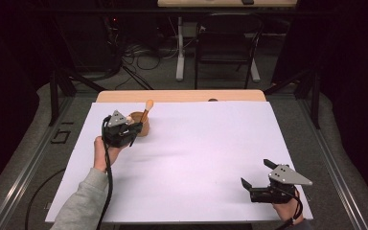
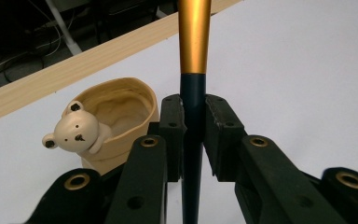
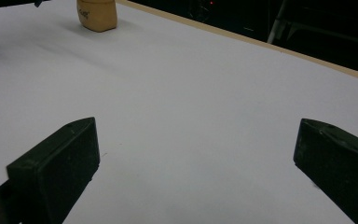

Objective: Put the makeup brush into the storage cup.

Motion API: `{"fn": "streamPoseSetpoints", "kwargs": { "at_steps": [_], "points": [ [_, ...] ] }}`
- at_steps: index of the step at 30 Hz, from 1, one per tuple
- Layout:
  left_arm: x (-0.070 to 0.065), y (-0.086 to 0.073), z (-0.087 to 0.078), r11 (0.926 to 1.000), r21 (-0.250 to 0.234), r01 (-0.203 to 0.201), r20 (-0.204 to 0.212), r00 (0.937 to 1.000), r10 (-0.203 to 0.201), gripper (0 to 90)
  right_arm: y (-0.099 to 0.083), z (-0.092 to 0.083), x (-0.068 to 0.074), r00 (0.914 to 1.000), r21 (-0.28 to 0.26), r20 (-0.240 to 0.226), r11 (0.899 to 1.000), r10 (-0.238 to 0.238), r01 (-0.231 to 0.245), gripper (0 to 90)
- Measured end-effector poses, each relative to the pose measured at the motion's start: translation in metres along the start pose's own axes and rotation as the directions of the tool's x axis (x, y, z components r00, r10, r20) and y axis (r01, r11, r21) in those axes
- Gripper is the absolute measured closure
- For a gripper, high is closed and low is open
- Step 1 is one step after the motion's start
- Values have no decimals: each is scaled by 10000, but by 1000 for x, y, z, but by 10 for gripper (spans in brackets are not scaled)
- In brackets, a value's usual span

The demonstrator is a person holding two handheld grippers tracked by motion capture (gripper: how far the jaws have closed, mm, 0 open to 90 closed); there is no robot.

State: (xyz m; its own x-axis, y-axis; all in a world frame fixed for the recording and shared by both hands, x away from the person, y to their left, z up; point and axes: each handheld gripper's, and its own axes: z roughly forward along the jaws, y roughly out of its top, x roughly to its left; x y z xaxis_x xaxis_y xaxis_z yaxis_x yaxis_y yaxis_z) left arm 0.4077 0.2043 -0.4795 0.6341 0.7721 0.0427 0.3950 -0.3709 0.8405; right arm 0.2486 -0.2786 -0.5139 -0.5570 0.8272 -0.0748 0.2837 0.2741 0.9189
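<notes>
A tan ceramic cup (image 2: 121, 105) with a small bear figure (image 2: 74, 131) on its rim stands at the far left of the white sheet (image 1: 191, 153). My left gripper (image 2: 194, 122) is shut on a slim brush-like stick (image 2: 194, 88) with a dark blue handle and a gold upper part. The stick stands upright just right of the cup. From above, the left gripper (image 1: 133, 128) sits against the cup (image 1: 143, 128), and the stick's pale tip (image 1: 149, 103) rises over it. My right gripper (image 1: 256, 173) rests open near the front right, its jaws wide apart over bare sheet (image 3: 196, 154).
The wooden table edge (image 1: 182, 95) runs along the far side of the sheet. Beyond it are a dark chair (image 1: 225, 48), a white desk leg (image 1: 180, 52) and cables on the floor. The cup (image 3: 97, 14) stands far off in the right gripper view.
</notes>
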Motion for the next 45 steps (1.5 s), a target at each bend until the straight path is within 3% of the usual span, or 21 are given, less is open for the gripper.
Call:
{"fn": "streamPoseSetpoints", "kwargs": {
  "at_steps": [45],
  "points": [
    [16,16,12,9983,-502,308,-311,9990,-324,781,0,0,0,10000,-1,-13,10000,6,-6,0]
  ]
}}
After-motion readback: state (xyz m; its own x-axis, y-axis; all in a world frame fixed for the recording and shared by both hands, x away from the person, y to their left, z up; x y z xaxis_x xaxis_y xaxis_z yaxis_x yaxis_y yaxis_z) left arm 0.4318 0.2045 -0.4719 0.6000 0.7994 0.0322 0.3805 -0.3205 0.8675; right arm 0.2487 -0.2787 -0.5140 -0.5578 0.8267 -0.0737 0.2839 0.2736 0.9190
